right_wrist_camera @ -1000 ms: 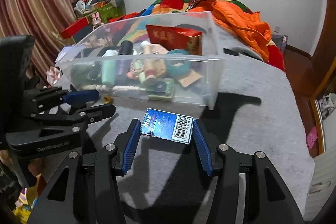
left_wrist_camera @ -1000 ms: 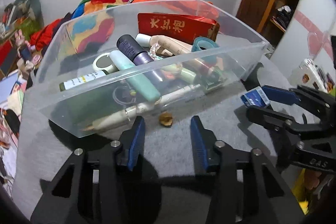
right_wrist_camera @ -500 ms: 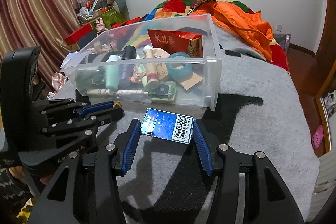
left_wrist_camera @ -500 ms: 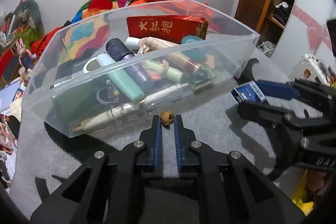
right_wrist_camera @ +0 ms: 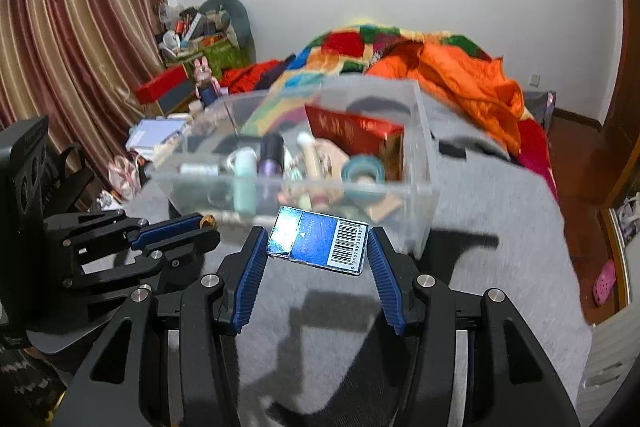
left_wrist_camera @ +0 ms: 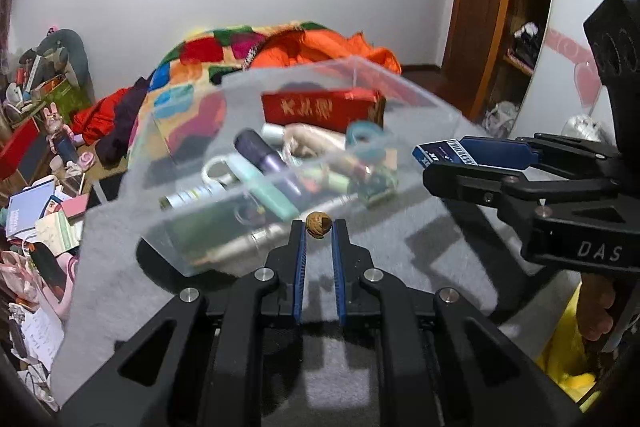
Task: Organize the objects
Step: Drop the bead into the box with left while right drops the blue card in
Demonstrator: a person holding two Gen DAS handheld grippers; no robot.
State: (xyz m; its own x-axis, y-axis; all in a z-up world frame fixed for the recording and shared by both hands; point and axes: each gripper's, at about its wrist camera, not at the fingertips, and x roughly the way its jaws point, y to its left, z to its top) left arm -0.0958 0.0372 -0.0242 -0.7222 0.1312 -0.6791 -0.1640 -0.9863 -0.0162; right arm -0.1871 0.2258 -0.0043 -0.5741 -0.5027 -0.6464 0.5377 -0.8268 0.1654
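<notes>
My left gripper (left_wrist_camera: 318,227) is shut on a small brown walnut-like nut (left_wrist_camera: 318,224) and holds it above the grey blanket, just in front of the clear plastic bin (left_wrist_camera: 420,99). The nut also shows in the right wrist view (right_wrist_camera: 208,221). My right gripper (right_wrist_camera: 318,241) is shut on a flat blue box with a barcode (right_wrist_camera: 320,245), raised near the bin's front wall (right_wrist_camera: 360,193). The blue box shows at the right in the left wrist view (left_wrist_camera: 444,153). The bin holds a red box (left_wrist_camera: 320,109), bottles, tubes and a teal tape roll (right_wrist_camera: 363,169).
The bin stands on a grey blanket (right_wrist_camera: 500,227) over a bed. Colourful and orange bedding (right_wrist_camera: 460,67) lies behind it. Books and clutter (left_wrist_camera: 36,211) lie on the floor at the left. A wooden door (left_wrist_camera: 480,7) stands at the right.
My left gripper closed on the nut and lifted it off the blanket. Both grippers rose, and the right one carried the blue box closer to the bin.
</notes>
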